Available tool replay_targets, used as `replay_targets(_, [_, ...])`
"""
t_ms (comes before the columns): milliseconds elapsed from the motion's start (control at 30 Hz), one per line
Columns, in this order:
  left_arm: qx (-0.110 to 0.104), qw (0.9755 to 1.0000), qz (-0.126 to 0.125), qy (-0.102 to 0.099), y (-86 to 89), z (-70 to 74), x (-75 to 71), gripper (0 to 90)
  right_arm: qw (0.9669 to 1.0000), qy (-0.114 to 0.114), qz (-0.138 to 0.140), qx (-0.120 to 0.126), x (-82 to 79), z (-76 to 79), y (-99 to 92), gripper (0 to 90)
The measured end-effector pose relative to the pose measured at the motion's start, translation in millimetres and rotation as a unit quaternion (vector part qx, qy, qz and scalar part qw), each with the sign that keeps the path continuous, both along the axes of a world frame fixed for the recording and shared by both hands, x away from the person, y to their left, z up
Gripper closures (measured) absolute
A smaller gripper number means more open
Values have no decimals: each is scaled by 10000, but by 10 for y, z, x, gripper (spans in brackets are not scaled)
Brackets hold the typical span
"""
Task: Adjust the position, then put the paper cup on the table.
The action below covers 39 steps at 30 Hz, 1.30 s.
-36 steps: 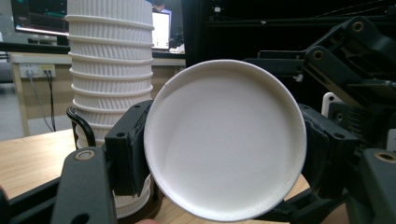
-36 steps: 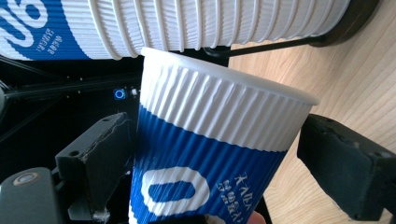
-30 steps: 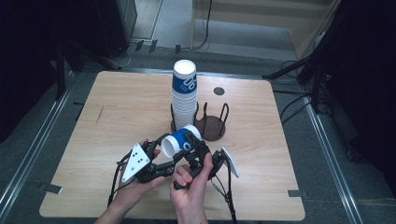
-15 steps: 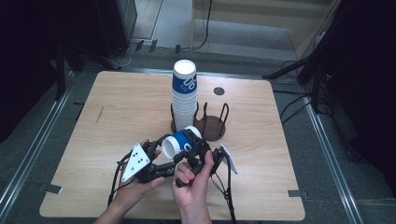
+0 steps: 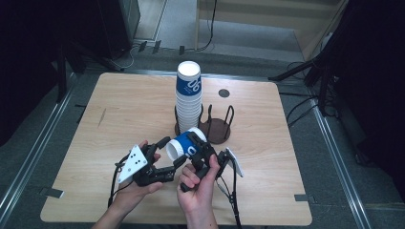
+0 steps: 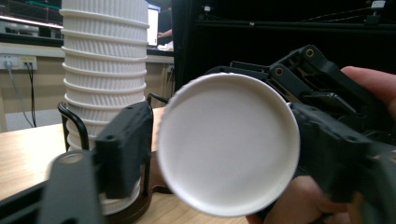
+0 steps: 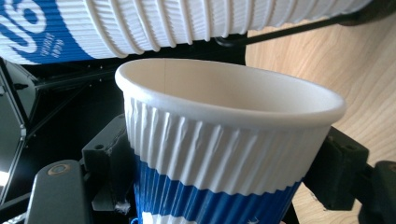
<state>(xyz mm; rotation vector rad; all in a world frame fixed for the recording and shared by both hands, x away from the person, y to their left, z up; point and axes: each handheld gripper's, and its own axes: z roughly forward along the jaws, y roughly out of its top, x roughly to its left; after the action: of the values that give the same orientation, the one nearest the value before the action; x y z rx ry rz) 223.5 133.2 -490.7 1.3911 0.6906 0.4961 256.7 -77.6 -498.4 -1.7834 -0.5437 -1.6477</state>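
Your right gripper has just closed on the ribbed blue-and-white paper cup, and the right gripper view shows its jaws pressed against the cup's wall on both sides, below the rolled rim. The cup lies on its side in the air, just in front of the tall cup stack that stands in the wire cup holder, with its base turned toward your left gripper.

The left gripper's jaws have just been opening. In the left gripper view the cup's flat white bottom sits between them, with a gap showing beside the near jaw, so the left gripper looks slack and the cup rides on the right gripper alone.

This looks like a hand-over from left to right. To do it well:
- Keep the right gripper's squeeze light; corrugated paper dents easily.
- Draw the left gripper straight back off the base, away from the stack, without dragging a jaw along the wall.
- Hold the right hand steady until the left is clear.
- Mind the stack just behind: a nudge could topple it.
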Motion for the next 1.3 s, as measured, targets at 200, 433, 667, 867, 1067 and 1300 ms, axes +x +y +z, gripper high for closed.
replay_targets(200, [77, 9997, -6, 216, 41, 13, -26, 81, 9994, -216, -6, -280, -8, 10, -38, 216])
replay_targets(433, [132, 9987, 118, 481, 62, 51, -44, 0, 9970, -466, -55, -618, -11, 72, -41, 218])
replay_targets(667, [52, 9980, 150, 620, 116, 62, -38, 0, 9891, -786, -278, -1211, -7, 193, -89, 219])
replay_targets(867, [103, 9972, 227, 700, 197, 55, -40, 0, 9765, -1044, -511, -1813, -9, 214, -155, 219])
replay_targets(1067, [122, 9964, 340, 769, 288, 45, -49, 0, 9532, -1292, -721, -2637, -38, 285, -202, 218])
replay_targets(1300, [246, 9944, 534, 879, 387, -7, -27, 0, 9183, -1679, -987, -3448, -85, 411, -216, 217])
